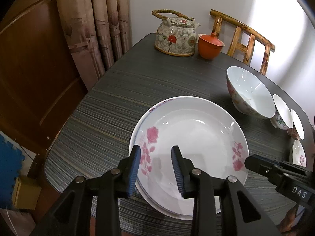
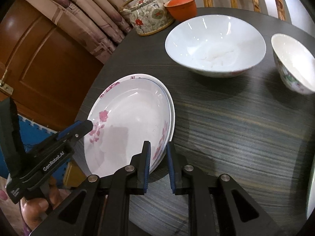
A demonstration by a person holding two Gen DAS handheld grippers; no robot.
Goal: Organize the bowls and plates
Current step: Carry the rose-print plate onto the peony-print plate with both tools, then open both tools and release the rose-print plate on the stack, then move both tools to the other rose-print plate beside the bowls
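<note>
A white plate with pink flowers (image 1: 189,137) lies stacked on another plate on the dark table (image 1: 118,102); it also shows in the right wrist view (image 2: 130,122). My left gripper (image 1: 156,151) is open, its fingers straddling the plate's near left rim. My right gripper (image 2: 159,147) is open, its fingers either side of the plates' right rim; it also shows at the right of the left wrist view (image 1: 250,162). A large white bowl (image 2: 214,43) and a smaller floral bowl (image 2: 293,63) stand beyond.
A floral teapot (image 1: 176,37) and an orange lidded cup (image 1: 209,46) stand at the table's far end. A wooden chair (image 1: 246,39) is behind the table. More small bowls (image 1: 283,114) sit at the right edge. Curtain and wooden door are at the left.
</note>
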